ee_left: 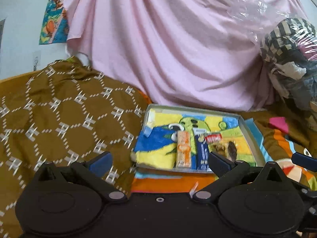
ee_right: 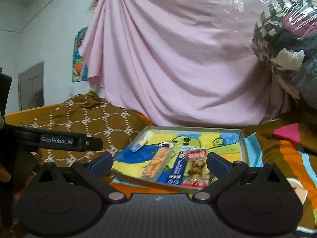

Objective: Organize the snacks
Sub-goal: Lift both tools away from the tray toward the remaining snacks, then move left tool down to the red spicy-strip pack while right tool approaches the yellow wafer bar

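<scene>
Snacks: three packets lie side by side in the near half of a shallow grey cardboard tray (ee_right: 242,144) lined with a bright cartoon towel: a long orange-and-white wrapped bar (ee_right: 157,165), a slim dark-blue packet with white print (ee_right: 178,170), and a clear bag of brown lumps with a red label (ee_right: 197,166).
Order: orange bar on the left, blue packet in the middle, clear bag on the right, the last two touching or overlapping.
Handling: all look light. The bar seems stiff enough to pinch across its narrow width at mid-length. The blue packet is thin and glossy, so likely slippery. The clear bag is soft, and its contents may crush, so take it by the top seam.
Left gripper (ee_left: 159,161): jaws spread wide, nothing between them, hovering short of the tray's near edge.
Right gripper (ee_right: 159,161): also wide and empty, aimed at the packets.
Surroundings: the tray rests on a multicoloured cloth beside a brown patterned bedspread (ee_left: 59,109), and a pink sheet (ee_left: 168,39) hangs behind.
</scene>
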Motion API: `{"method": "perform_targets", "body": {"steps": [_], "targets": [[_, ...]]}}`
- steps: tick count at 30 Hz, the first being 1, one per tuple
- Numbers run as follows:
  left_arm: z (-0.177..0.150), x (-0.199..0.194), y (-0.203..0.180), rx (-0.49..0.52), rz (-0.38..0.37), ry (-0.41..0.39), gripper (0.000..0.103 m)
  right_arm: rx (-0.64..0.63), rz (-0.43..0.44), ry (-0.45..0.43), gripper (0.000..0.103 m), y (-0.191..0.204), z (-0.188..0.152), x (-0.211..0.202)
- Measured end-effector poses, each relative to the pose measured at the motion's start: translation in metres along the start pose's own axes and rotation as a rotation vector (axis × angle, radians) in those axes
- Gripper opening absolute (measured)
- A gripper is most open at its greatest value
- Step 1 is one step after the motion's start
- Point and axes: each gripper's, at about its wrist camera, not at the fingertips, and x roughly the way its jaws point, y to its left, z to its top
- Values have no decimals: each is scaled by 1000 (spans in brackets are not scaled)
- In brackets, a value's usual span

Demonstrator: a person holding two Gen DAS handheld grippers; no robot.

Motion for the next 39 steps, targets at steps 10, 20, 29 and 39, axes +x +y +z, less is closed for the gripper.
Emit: {"method": "perform_targets", "body": {"steps": [10,20,29,39], "targets": [[-60,-51,24,112,52,80,102,-7,5,181,103,23,-60,-32],[-93,-61,31,126,67,156,102,3,-48,289,103,34,-78,-36],[-106,-52,19,186,30,202,102,26,-88,342,103,29,-85,-29],[-109,-40,16,201,20,213,102,102,-118,391,103,12,-96,-21]]}}
